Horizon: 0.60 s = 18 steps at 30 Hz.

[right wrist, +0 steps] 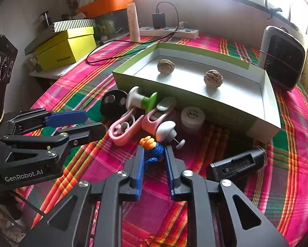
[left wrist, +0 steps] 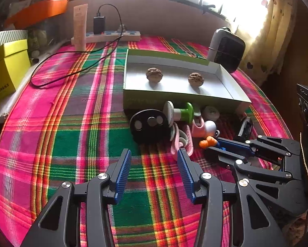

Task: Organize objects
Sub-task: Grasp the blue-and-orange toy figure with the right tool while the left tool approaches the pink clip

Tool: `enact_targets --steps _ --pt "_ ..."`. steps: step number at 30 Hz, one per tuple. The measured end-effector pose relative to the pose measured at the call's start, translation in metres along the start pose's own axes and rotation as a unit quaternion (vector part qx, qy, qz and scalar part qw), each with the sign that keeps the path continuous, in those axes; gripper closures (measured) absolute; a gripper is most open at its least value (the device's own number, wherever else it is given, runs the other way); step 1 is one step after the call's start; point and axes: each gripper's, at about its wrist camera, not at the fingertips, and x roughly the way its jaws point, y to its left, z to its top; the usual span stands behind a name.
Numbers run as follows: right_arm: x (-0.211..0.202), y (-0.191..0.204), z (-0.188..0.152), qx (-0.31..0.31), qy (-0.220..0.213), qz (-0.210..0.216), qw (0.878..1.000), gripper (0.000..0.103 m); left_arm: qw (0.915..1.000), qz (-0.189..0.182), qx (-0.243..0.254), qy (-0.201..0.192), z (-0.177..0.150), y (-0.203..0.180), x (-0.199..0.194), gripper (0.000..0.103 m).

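Closing on a blue crocheted toy with orange tips (right wrist: 152, 151), the right gripper (right wrist: 154, 154) holds it on the plaid cloth, near the shallow green-edged cardboard box (right wrist: 195, 91). The left gripper (left wrist: 154, 160) hovers wide, holding nothing. Two brown walnuts (right wrist: 165, 66) lie inside; the remaining clutter waits outside.

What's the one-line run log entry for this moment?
left gripper: open, empty | right gripper: closing around blue toy | box: two walnuts | rest outside
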Motion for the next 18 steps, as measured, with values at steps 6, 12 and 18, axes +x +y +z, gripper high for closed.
enact_targets --steps 6,12,18 --pt "-0.005 -0.004 -0.004 0.008 -0.005 0.001 1.0 0.086 0.9998 -0.015 0.005 0.009 0.003 -0.008 0.003 0.058" --pt "-0.014 -0.013 -0.009 0.021 -0.012 -0.003 1.0 0.086 0.9995 -0.024 0.017 0.012 0.009 -0.018 0.009 0.058" --pt "-0.022 -0.021 -0.015 0.032 -0.015 -0.006 0.999 0.086 0.9993 -0.018 0.026 0.022 0.012 -0.028 0.02 0.058"
